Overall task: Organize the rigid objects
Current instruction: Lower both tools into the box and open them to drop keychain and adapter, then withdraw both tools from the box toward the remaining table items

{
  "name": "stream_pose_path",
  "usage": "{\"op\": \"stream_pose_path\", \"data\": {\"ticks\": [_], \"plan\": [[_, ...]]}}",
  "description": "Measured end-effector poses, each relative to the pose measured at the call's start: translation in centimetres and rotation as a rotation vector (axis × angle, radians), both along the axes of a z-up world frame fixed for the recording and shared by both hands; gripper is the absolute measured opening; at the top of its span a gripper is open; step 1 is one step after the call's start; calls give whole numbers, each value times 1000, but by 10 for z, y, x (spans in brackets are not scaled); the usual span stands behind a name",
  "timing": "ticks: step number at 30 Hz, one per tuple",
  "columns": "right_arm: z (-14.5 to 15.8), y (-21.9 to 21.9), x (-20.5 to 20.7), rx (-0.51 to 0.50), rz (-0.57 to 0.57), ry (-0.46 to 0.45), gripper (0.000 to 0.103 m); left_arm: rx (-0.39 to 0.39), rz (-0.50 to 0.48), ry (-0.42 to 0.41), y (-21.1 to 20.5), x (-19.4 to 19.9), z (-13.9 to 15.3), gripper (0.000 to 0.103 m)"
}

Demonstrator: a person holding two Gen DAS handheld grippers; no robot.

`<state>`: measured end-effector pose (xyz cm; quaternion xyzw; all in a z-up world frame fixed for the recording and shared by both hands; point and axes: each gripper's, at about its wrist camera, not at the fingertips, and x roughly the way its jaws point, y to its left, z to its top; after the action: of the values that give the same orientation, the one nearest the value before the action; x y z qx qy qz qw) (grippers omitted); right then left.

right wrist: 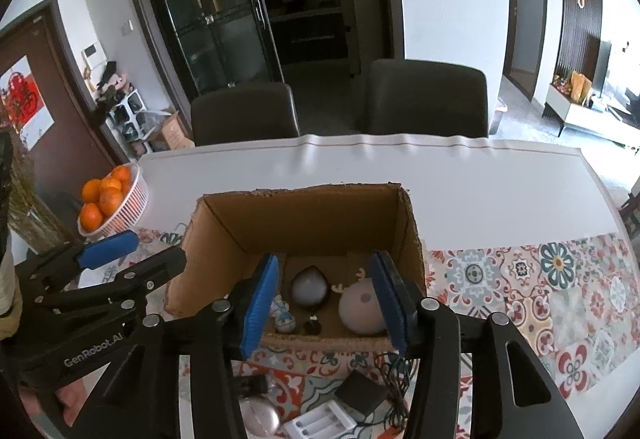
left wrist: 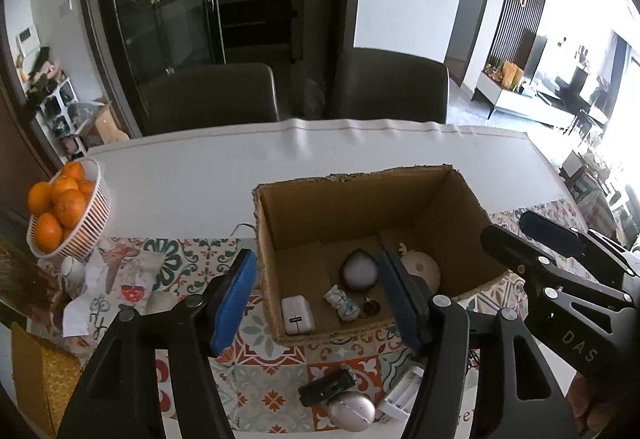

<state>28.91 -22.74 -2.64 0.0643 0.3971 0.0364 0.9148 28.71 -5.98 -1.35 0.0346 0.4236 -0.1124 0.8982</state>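
An open cardboard box (left wrist: 360, 207) stands on the patterned mat. On its floor lie a white adapter (left wrist: 296, 315), a grey teardrop-shaped object (left wrist: 359, 269), a small figurine (left wrist: 340, 303) and a round beige antlered object (right wrist: 360, 309). My left gripper (left wrist: 316, 299) hovers open over the box's near left corner, with nothing between its blue pads. Open as well, my right gripper (right wrist: 326, 307) hangs over the near wall of the box (right wrist: 300, 215) with an empty gap. In front of the box lie a silver mouse (left wrist: 352, 413), a black device (left wrist: 326, 387), a white battery charger (right wrist: 324, 425) and a black adapter (right wrist: 360, 393) with its cable.
A white basket of oranges (left wrist: 68, 211) sits at the table's left edge, with crumpled printed cloth (left wrist: 120, 279) beside it. Two dark chairs (left wrist: 392, 87) stand behind the white table (left wrist: 200, 175). Patterned mat (right wrist: 540, 299) extends to the right of the box.
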Motion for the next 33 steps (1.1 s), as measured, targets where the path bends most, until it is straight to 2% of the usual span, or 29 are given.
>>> {"op": "stream_pose_path", "data": {"ticks": [12, 18, 29, 33], "plan": [[19, 5, -39, -13, -17, -77, 60, -26, 3, -75, 10, -40, 22, 67], [26, 4, -60, -5, -29, -113, 62, -45, -8, -79, 9, -57, 26, 67], [17, -1, -90, -2, -40, -141, 62, -8, 8, -118, 8, -90, 15, 67], [8, -1, -100, -16, -35, -147, 62, -7, 18, -100, 9, -96, 3, 67]]}}
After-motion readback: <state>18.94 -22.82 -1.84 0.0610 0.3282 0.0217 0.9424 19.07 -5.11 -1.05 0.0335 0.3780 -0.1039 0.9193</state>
